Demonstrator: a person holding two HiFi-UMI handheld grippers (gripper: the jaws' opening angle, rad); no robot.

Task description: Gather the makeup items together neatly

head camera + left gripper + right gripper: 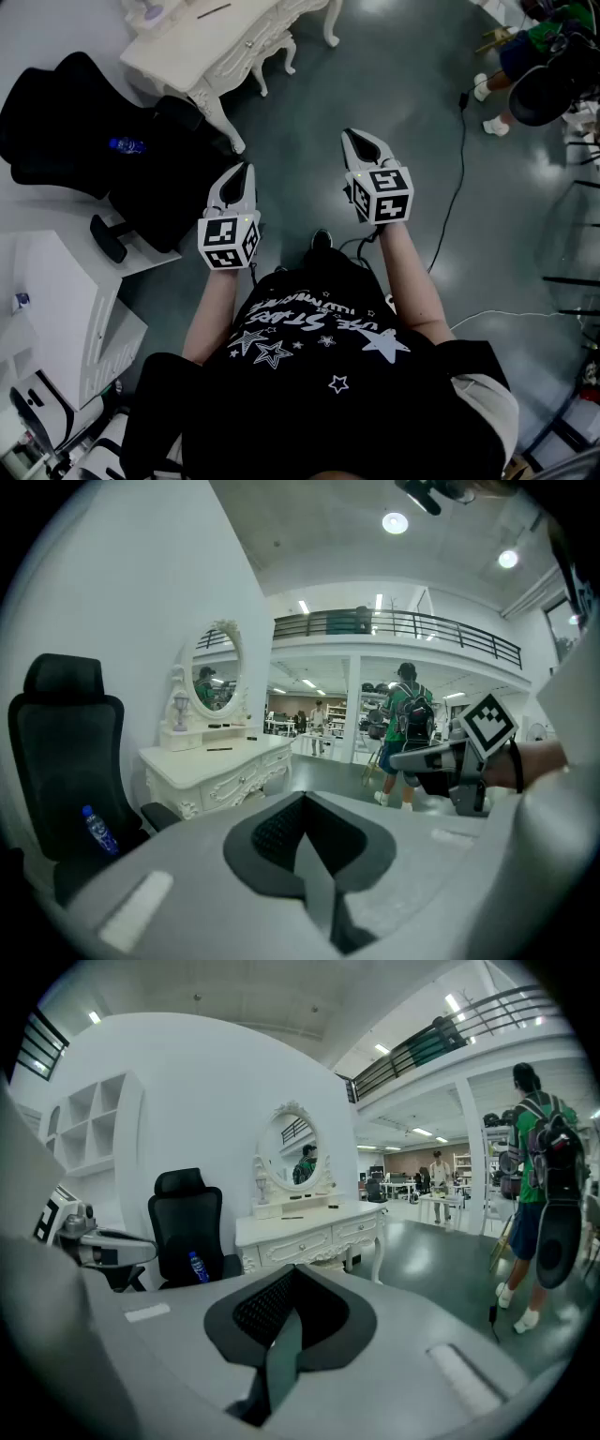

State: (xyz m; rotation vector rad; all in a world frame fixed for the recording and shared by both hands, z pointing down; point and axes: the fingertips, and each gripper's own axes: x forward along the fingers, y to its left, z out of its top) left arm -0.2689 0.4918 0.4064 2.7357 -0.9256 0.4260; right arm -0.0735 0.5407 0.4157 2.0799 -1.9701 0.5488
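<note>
Bare floor lies open from 12 to 2 o'clock ahead of the right gripper. The dresser stands at 11 o'clock, its near leg just beyond the left gripper. The chair blocks 9 to 10 o'clock, near that gripper. A shelf closes 8 o'clock. A cable trails at 3 o'clock, and a person stands at 2 o'clock, well apart.

White vanity, black chair, greyish floor
</note>
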